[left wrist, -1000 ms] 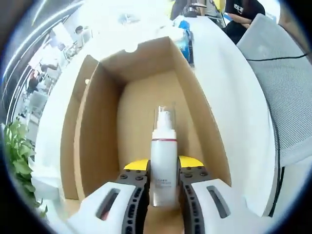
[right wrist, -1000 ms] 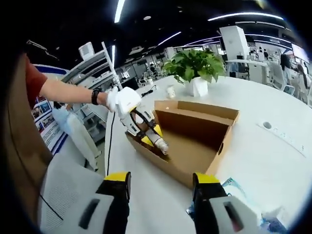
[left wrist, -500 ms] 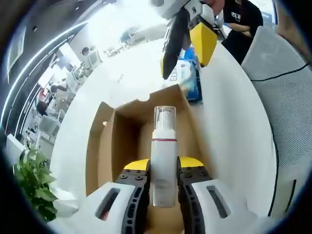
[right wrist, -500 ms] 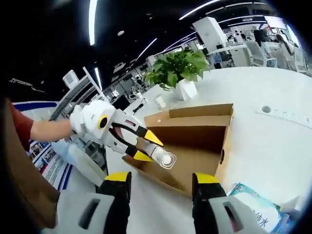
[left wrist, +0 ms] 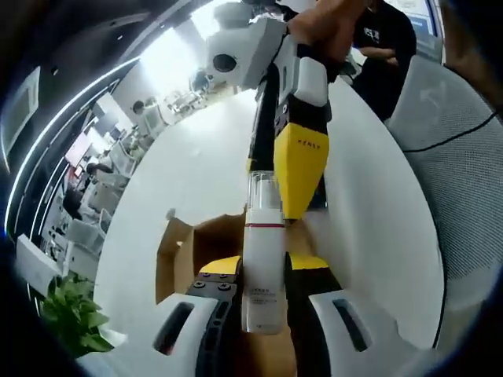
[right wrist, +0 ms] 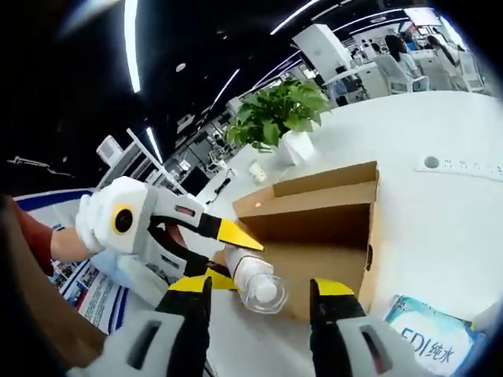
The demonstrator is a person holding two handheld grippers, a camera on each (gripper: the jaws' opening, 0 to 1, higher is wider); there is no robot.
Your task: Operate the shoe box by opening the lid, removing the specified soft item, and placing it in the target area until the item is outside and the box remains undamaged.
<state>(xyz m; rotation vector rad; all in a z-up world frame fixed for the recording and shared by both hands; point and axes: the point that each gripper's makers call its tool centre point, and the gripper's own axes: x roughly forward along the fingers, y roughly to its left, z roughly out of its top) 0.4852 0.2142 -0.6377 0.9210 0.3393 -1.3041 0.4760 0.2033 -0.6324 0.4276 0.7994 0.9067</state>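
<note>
A white pump bottle (left wrist: 262,267) with a clear cap stands upright between the jaws of my left gripper (left wrist: 263,275), which is shut on its body. The bottle hangs above the open brown shoe box (left wrist: 192,251). My right gripper (left wrist: 272,192) reaches in from above with its yellow jaws on either side of the clear cap. In the right gripper view, my right gripper (right wrist: 259,294) is open, and the bottle's cap (right wrist: 259,287) points between its jaws. The left gripper (right wrist: 228,255) holds that bottle in front of the box (right wrist: 322,224).
The box rests on a white round table (right wrist: 440,204). A potted plant (right wrist: 284,114) stands behind the box, and a blue-and-white pack (right wrist: 428,338) lies near its right side. A grey chair (left wrist: 464,157) and a person in black (left wrist: 385,39) are beside the table.
The left gripper has lifted the bottle up out of the box. The two grippers have closed in on each other, and the right gripper's jaws now flank the bottle's cap.
</note>
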